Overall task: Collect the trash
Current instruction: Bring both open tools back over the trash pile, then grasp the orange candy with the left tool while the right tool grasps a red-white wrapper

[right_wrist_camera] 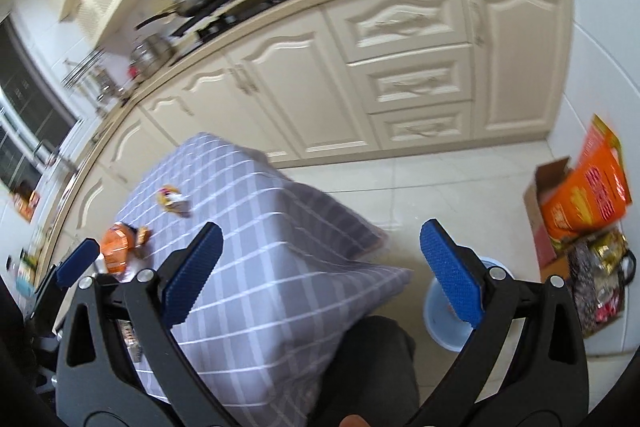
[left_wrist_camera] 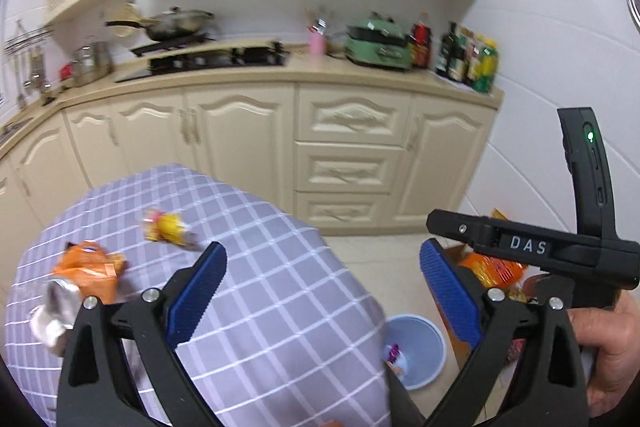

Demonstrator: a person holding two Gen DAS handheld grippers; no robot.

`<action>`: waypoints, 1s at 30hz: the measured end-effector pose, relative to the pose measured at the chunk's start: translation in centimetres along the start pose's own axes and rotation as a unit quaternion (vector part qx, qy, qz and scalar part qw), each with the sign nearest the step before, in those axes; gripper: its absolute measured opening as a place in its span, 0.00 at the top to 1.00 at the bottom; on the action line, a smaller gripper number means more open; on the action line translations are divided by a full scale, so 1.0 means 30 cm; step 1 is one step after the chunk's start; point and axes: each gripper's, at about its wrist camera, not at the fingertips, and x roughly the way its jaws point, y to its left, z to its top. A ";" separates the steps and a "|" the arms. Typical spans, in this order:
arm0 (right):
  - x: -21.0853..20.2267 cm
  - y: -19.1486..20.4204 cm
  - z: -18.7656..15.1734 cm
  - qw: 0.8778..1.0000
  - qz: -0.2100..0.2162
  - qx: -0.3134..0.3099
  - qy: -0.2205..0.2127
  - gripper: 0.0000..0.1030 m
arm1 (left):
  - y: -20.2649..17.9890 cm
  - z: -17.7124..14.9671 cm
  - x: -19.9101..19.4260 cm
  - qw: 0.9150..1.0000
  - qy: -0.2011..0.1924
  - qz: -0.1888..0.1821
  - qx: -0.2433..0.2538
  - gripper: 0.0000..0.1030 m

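An orange snack wrapper (left_wrist_camera: 90,269) (right_wrist_camera: 118,245), a yellow wrapper (left_wrist_camera: 168,227) (right_wrist_camera: 173,201) and a crumpled silver wrapper (left_wrist_camera: 54,311) lie on the purple checked tablecloth (left_wrist_camera: 256,267) (right_wrist_camera: 256,259). A light blue bin (left_wrist_camera: 416,349) (right_wrist_camera: 450,323) stands on the floor right of the table, with a wrapper inside. My left gripper (left_wrist_camera: 322,293) is open and empty above the table's right part. My right gripper (right_wrist_camera: 320,269) is open and empty above the table corner and the bin. The right gripper's body (left_wrist_camera: 540,251) shows in the left wrist view.
Cream kitchen cabinets (left_wrist_camera: 344,147) (right_wrist_camera: 400,67) run along the back, with a stove, pans, bottles and a green appliance on the counter. A cardboard box with orange bags (right_wrist_camera: 580,203) (left_wrist_camera: 492,269) stands on the floor at the right. My knee (right_wrist_camera: 372,367) is below the table edge.
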 end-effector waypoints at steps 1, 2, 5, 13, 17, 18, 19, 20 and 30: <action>0.006 0.031 -0.002 1.000 0.005 -0.009 0.001 0.06 | 0.030 -0.002 -0.025 1.000 -0.006 0.010 -0.006 0.08; 0.011 0.053 -0.003 1.000 0.010 -0.015 0.003 0.06 | 0.051 -0.005 -0.041 1.000 -0.010 0.018 -0.010 0.08; 0.031 0.136 -0.009 0.999 0.027 -0.039 0.009 0.06 | 0.130 -0.023 -0.093 0.999 -0.016 0.043 -0.028 0.08; 0.064 0.351 -0.049 0.993 0.066 -0.093 0.023 0.06 | 0.340 -0.088 -0.222 0.991 -0.028 0.111 -0.068 0.08; 0.102 0.454 -0.097 0.988 0.082 -0.127 0.043 0.06 | 0.439 -0.149 -0.278 0.986 -0.028 0.144 -0.081 0.08; 0.111 0.468 -0.107 0.986 0.086 -0.131 0.048 0.06 | 0.470 -0.174 -0.292 0.984 -0.024 0.154 -0.084 0.08; 0.125 0.491 -0.126 0.984 0.092 -0.138 0.057 0.06 | 0.489 -0.190 -0.301 0.983 -0.020 0.161 -0.087 0.08; 0.135 0.508 -0.139 0.983 0.094 -0.144 0.063 0.06 | 0.515 -0.214 -0.310 0.981 -0.014 0.170 -0.089 0.08; 0.242 0.662 -0.322 0.961 0.117 -0.210 0.137 0.06 | 0.687 -0.433 -0.345 0.973 0.055 0.210 -0.079 0.08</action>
